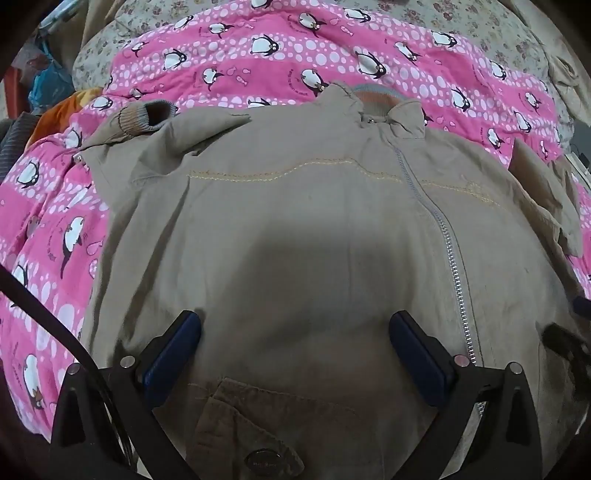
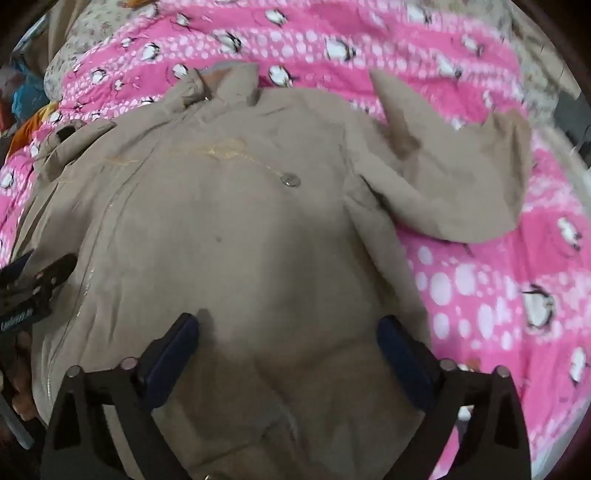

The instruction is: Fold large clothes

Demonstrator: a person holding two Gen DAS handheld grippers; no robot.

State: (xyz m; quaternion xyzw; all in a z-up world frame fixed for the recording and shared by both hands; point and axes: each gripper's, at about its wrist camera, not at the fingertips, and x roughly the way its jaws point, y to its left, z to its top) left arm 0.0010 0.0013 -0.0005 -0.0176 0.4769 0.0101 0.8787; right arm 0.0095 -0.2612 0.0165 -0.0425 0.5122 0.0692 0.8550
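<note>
pink penguin-print quilt (image 1: 229, 55) covers the bed beneath us, with a floral sheet (image 1: 461, 22) along the top of the frame. our tan jacket (image 1: 295, 206) lies spread front-up across the middle of both views, zipper (image 1: 456, 273) running down right of centre in the left view, ribbed cuff (image 1: 147, 116) at upper left, collar (image 1: 373, 101) at top. our left gripper (image 1: 295, 325) hangs over the jacket, jaws spread wide, pinching nothing. our right gripper (image 2: 288, 328) is likewise spread and empty, a sleeve (image 2: 454, 184) folded at upper right.
</note>
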